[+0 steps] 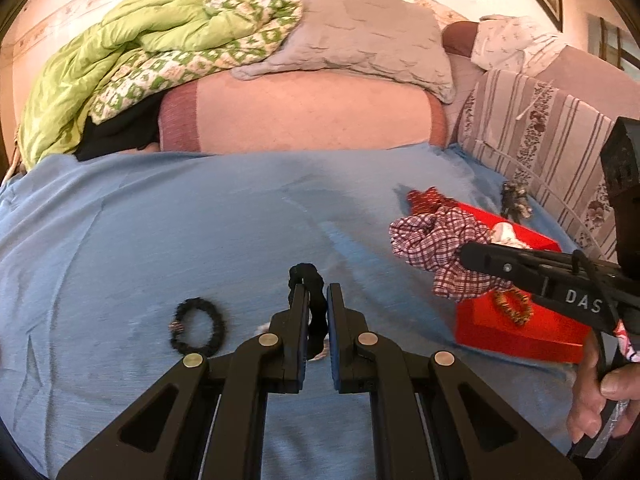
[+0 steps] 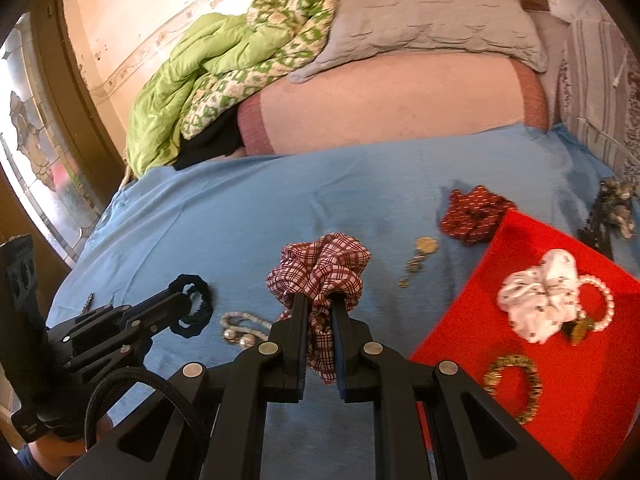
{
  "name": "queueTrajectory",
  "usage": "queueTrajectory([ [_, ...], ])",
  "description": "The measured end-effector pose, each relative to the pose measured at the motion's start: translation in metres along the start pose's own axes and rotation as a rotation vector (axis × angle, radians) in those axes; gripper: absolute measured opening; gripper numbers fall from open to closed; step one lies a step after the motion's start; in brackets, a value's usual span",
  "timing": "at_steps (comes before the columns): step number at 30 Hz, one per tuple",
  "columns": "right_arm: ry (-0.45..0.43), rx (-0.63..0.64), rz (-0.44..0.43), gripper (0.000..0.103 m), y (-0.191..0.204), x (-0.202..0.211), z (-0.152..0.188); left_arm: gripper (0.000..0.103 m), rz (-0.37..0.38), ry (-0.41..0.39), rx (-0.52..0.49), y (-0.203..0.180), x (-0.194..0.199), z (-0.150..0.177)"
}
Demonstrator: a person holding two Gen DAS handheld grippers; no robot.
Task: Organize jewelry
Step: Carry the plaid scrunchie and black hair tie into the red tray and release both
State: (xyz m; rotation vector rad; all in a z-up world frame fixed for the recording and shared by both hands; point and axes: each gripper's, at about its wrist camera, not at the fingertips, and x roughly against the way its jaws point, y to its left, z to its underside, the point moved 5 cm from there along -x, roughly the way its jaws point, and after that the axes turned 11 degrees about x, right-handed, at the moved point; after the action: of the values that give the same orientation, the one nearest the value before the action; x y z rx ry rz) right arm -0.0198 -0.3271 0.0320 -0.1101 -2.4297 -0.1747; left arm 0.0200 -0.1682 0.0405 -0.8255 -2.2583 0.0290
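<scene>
A blue bedspread (image 1: 160, 240) covers the near part of the bed, and a pink sheet (image 1: 300, 112) shows beyond it. At the far left a green quilt (image 1: 100, 64) lies crumpled, touching a grey pillow (image 1: 360, 40) to its right. A striped floral cushion (image 1: 540, 128) stands at the right edge. A stained-glass window (image 2: 36, 160) is at far left.

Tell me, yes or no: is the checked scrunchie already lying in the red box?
No. The checked scrunchie is clamped between the right gripper fingers, over the blue sheet beside the red box.
</scene>
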Motion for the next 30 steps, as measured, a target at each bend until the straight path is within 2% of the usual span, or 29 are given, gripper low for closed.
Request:
queueTrajectory([
  [10,-0.030,-0.051,0.035,0.012,-0.032,0.031,0.000,0.008,0.051,0.012,-0.061,-0.063,0.000,0.003],
  [15,-0.045,-0.109,0.056,0.012,-0.058,0.045,0.002,0.009,0.117,0.035,-0.069,-0.108,-0.004,0.006],
  [18,-0.063,-0.161,0.085,0.012,-0.085,0.059,0.001,0.009,0.147,0.048,-0.096,-0.135,-0.007,0.007],
  [23,-0.094,-0.320,0.151,0.012,-0.150,0.088,0.009,0.009,0.190,0.079,-0.157,-0.183,-0.015,0.017],
  [30,-0.037,-0.429,0.231,0.012,-0.207,0.106,0.040,0.008,0.244,0.152,-0.210,-0.232,-0.038,0.051],
])
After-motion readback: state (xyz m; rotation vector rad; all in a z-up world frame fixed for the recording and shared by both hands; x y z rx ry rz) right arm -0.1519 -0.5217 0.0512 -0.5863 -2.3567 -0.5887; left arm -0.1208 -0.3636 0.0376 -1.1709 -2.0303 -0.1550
